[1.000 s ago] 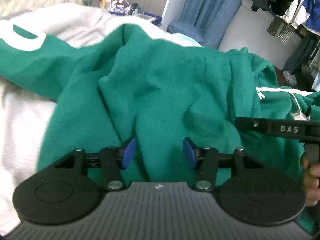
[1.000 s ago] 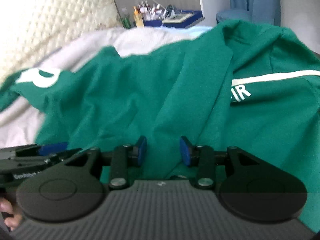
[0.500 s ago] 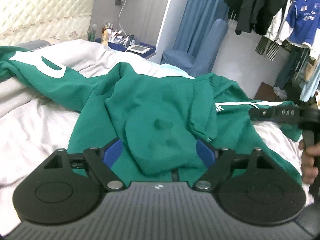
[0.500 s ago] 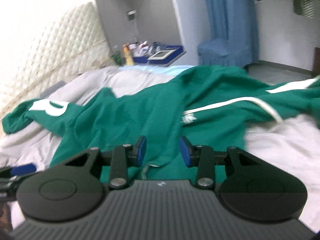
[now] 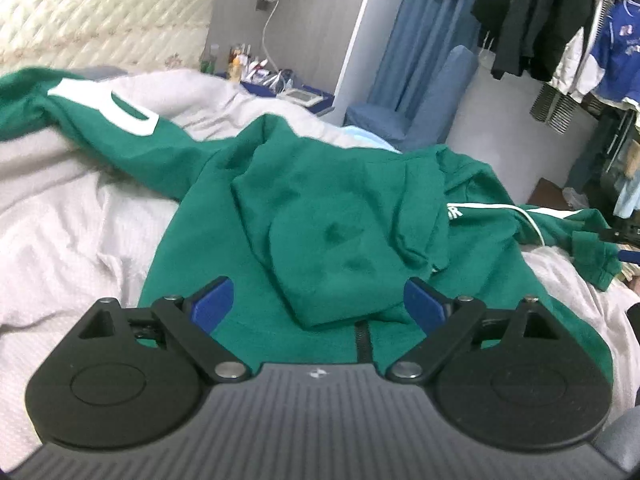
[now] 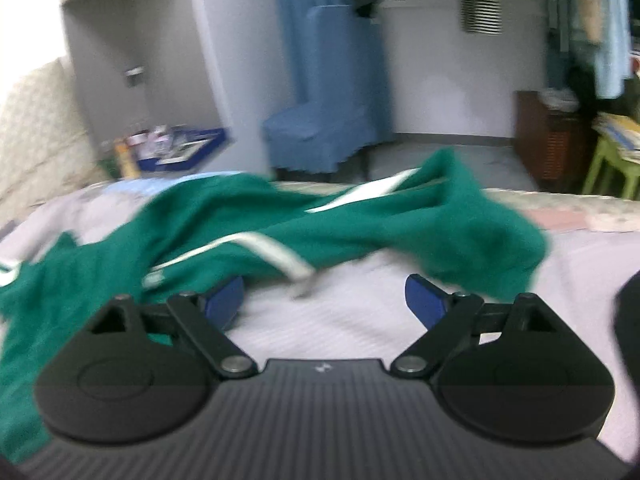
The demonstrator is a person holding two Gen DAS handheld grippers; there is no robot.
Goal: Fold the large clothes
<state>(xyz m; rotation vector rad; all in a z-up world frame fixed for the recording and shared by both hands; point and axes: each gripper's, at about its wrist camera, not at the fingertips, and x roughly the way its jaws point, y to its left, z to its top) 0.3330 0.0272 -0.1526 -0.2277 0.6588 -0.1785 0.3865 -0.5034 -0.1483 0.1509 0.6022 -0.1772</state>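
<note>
Both tools just spread apart, nothing clamped | left tool: hoodie bunched ahead | right tool: bed between pads, hoodie beyond

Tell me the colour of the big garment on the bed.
The garment is green with white stripes and lettering, clearest in the left wrist view.

Right gripper: jaws wide, just been opening, only bedsheet between the blue pads
Green sweatshirt: crumpled across the bed, white stripes, blurred
Blue chair: far, beyond the bed
Green stool: far right
</note>
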